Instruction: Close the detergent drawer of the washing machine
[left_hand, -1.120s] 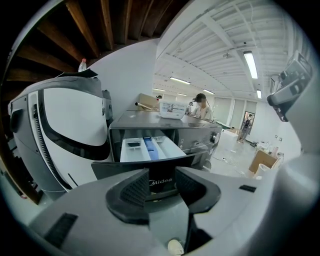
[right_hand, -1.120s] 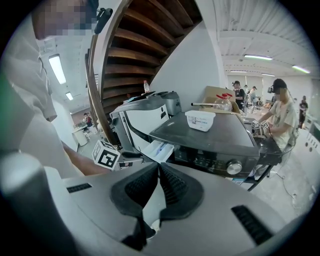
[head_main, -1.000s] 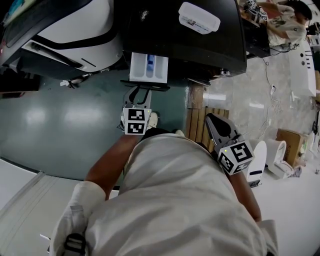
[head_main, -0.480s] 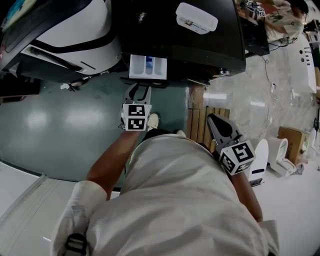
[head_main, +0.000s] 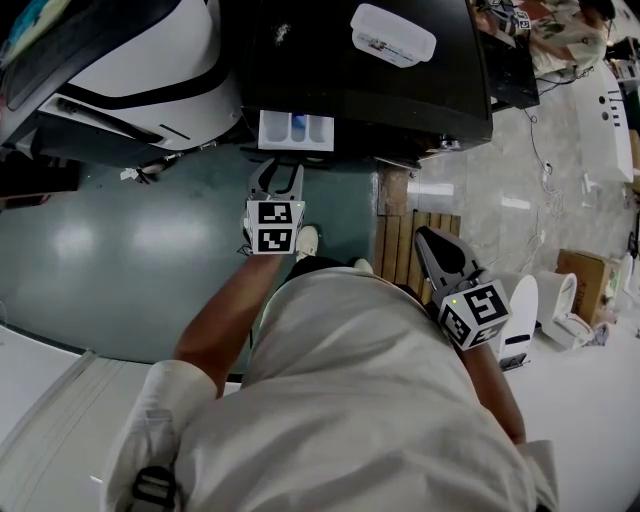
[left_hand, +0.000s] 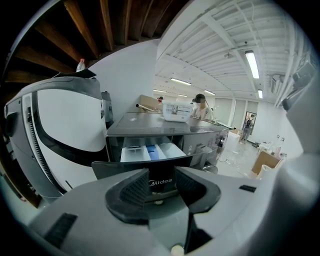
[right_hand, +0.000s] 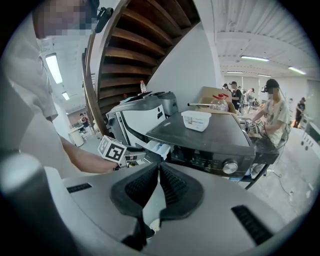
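Straight ahead of the left tool, the one detergent drawer stands partly out of the dark washing machine, its long axis running back into the cabinet along the tool's own line. That tool's jaws are spread wide, the drawer front just before them. Of the two tools, the right tool, pads nearly together on nothing, hangs well aside, farther off.

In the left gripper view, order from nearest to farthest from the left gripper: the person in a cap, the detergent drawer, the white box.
1. detergent drawer: straight ahead, at the jaws.
2. white box: atop the machine, behind.
3. person in a cap: beyond the machine, right.
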